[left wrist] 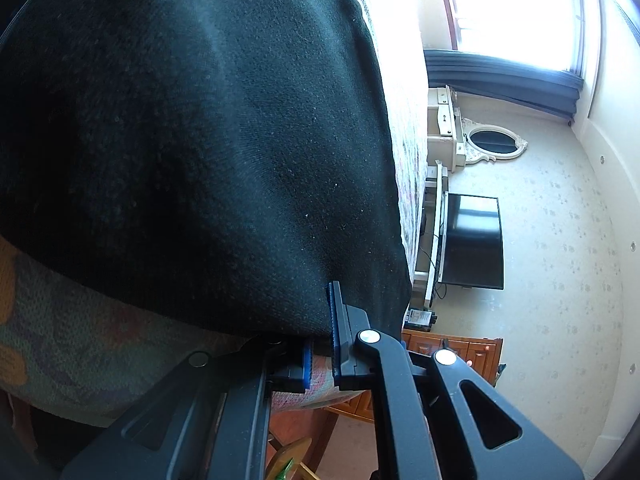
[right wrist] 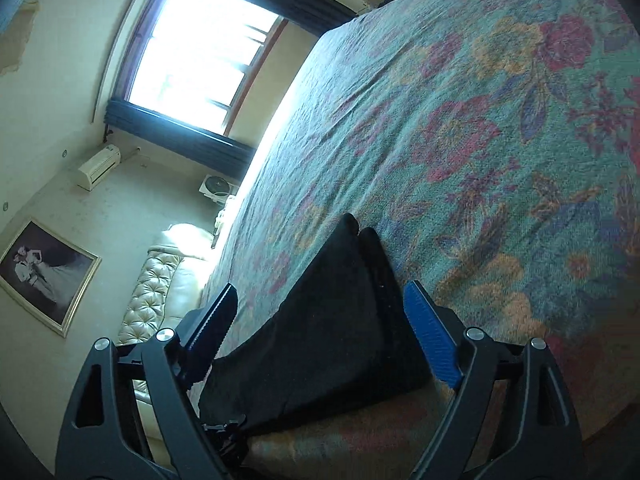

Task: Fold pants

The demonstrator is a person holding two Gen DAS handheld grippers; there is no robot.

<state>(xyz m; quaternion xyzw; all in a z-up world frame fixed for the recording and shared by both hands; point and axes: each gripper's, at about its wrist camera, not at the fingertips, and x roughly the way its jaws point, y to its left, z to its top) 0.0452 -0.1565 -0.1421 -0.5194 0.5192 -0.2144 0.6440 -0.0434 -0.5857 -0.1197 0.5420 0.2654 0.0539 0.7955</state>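
Pinching the pants [left wrist: 192, 140] hem, your left gripper [left wrist: 320, 344] is clenched on the cloth; your right gripper [right wrist: 320, 336] is released, straddling the pants [right wrist: 320, 328] on the bed [right wrist: 480, 120].

Both cameras look forward along their own fingers, tilted sideways. Left sits close against the black pants [left wrist: 192, 140]; right looks across the bedspread [right wrist: 460, 120]. Both share the window [left wrist: 508, 8].
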